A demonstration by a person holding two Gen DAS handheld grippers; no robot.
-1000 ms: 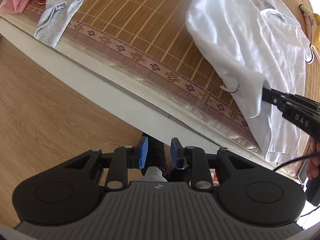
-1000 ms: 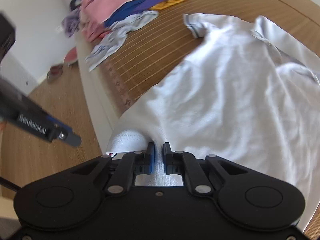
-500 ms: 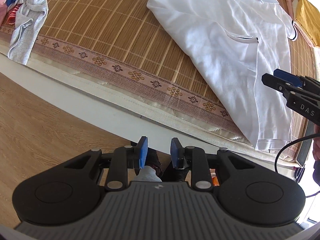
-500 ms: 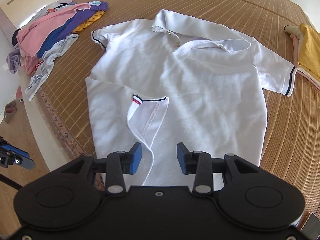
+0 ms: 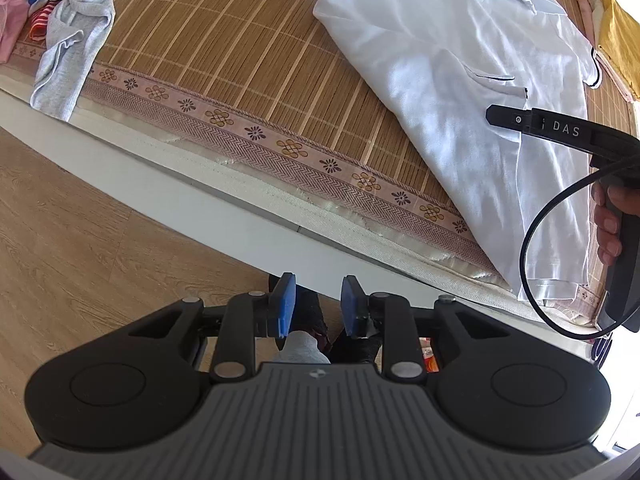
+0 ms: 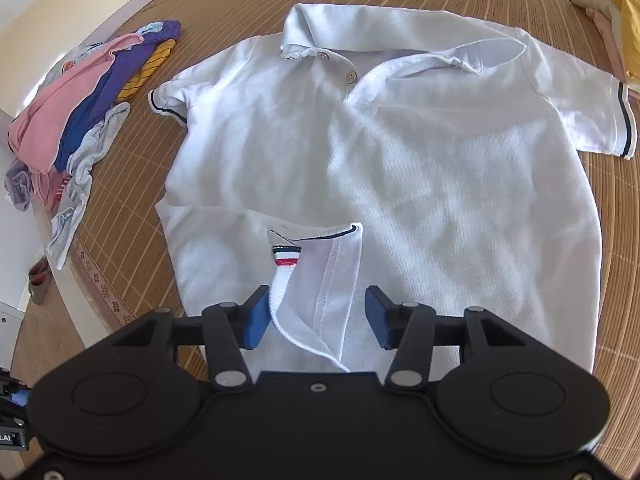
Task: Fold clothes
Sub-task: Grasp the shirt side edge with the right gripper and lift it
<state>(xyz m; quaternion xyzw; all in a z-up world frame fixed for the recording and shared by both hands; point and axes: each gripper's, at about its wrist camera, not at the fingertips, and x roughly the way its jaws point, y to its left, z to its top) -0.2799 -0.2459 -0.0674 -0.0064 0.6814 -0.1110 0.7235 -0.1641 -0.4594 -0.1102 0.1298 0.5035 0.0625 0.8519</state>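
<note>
White cotton piqué, by the look of it: the polo shirt [image 6: 400, 168] lies face up on the bamboo mat [image 6: 500, 8] of the bed, collar toward twelve o'clock and hem toward six in the right wrist view. Its lower corner at about seven o'clock is flipped over onto the front, showing the inside seam and a small striped tab.

I judge it light, soft and limp. It will drape and sag from any hold, and the woven mat may drag at it, so lifting should serve better than sliding. The doubled hem, the sleeve cuffs [image 6: 624, 120] with their dark stripe and the shoulder seams look the firmest places to pinch. The buttoned placket is best left alone.

Right gripper [image 6: 316, 318] hovers over the flipped corner with its blue pads parted and clear of the cloth, gripping nothing, though the turned-back edge runs up between them. Left gripper [image 5: 316, 306] hangs off the bed's edge above the wooden floor [image 5: 80, 220], pads partly apart and empty.

A heap of other clothes [image 6: 80, 120] sits at nine to ten o'clock, well apart from the shirt.
</note>
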